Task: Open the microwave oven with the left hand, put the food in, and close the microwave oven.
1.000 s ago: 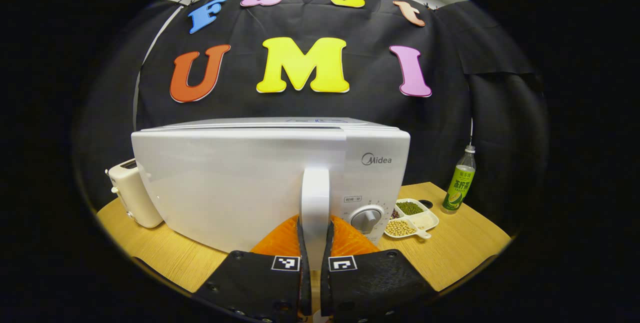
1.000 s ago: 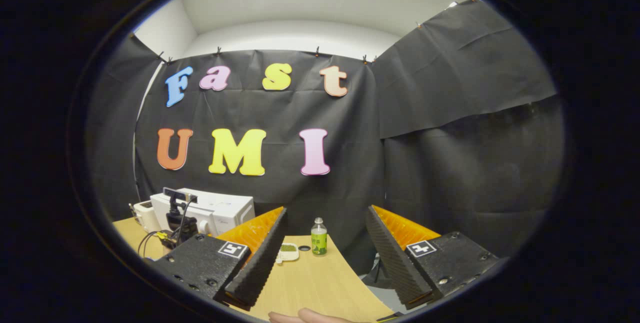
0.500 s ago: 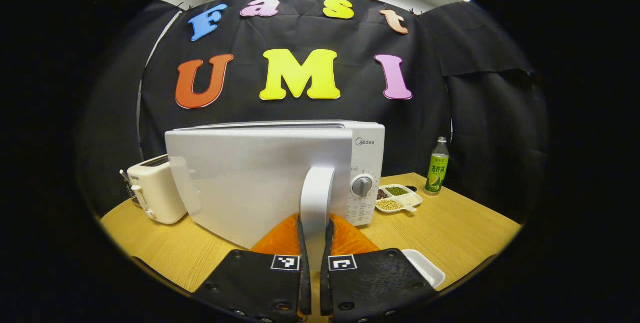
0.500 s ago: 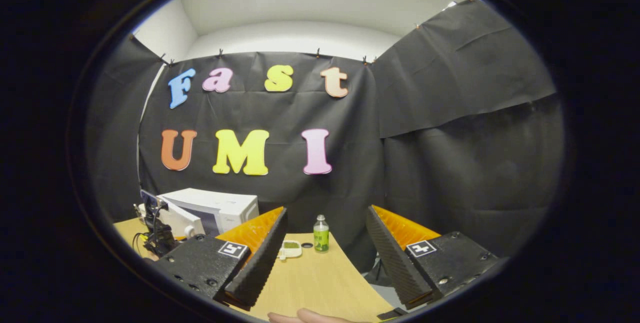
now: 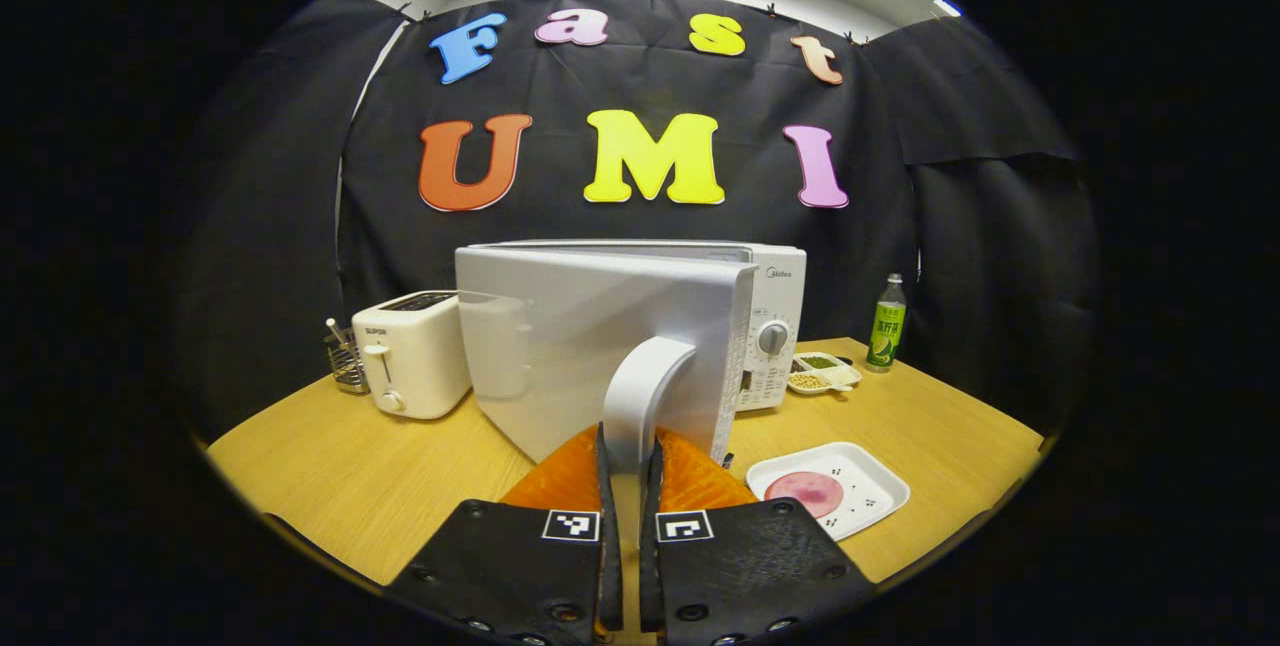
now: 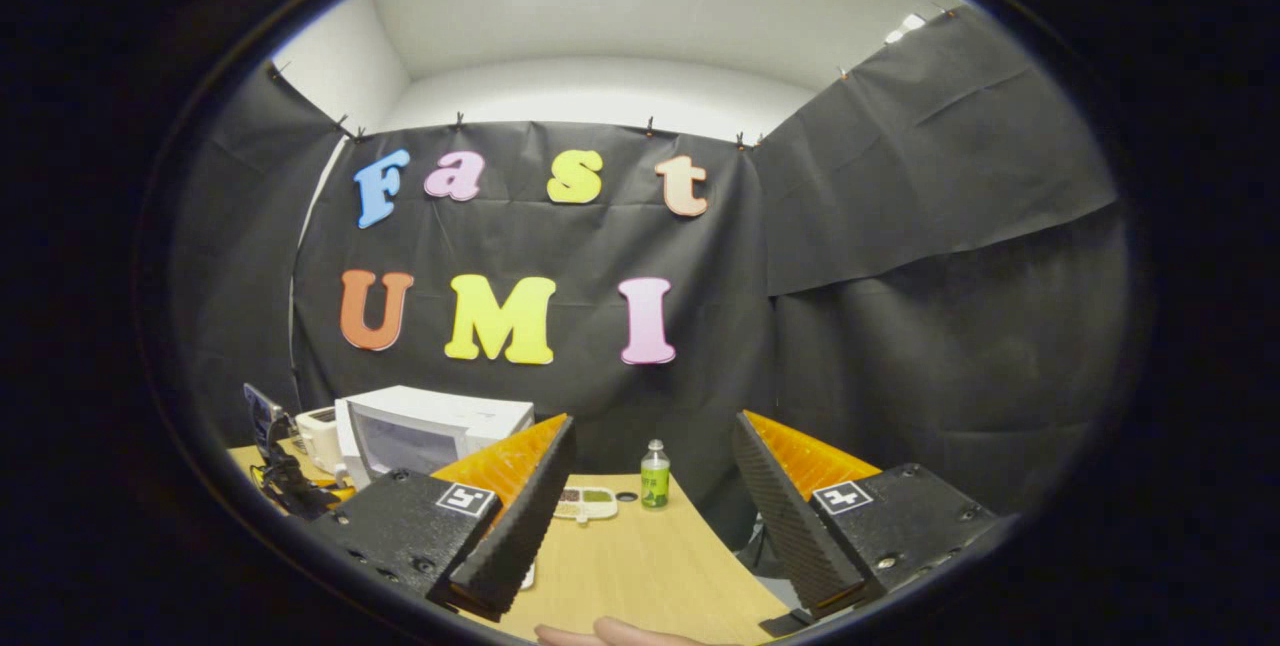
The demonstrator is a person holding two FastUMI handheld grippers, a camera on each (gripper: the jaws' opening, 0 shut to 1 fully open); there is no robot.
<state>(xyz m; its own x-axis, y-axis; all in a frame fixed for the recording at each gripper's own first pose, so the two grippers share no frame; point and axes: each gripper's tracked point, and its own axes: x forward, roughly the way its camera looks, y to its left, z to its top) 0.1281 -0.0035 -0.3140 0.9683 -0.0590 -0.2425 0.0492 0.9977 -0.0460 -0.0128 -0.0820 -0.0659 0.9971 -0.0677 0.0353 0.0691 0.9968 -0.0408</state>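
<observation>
door [image 5: 590,346] hides oven cavity (left gripper [image 5: 628,461] clamped)

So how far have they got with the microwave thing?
The opening is underway: the left gripper is clamped on the door handle, and the microwave door stands swung out. The right gripper hangs open and empty. The food tray sits on the table, so loading it and closing the door are left.

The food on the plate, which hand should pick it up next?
Probably the right. The right gripper is open and holds nothing, while the left gripper is clamped on the door handle, with the door swung open. The plate of food sits beside it.
</observation>
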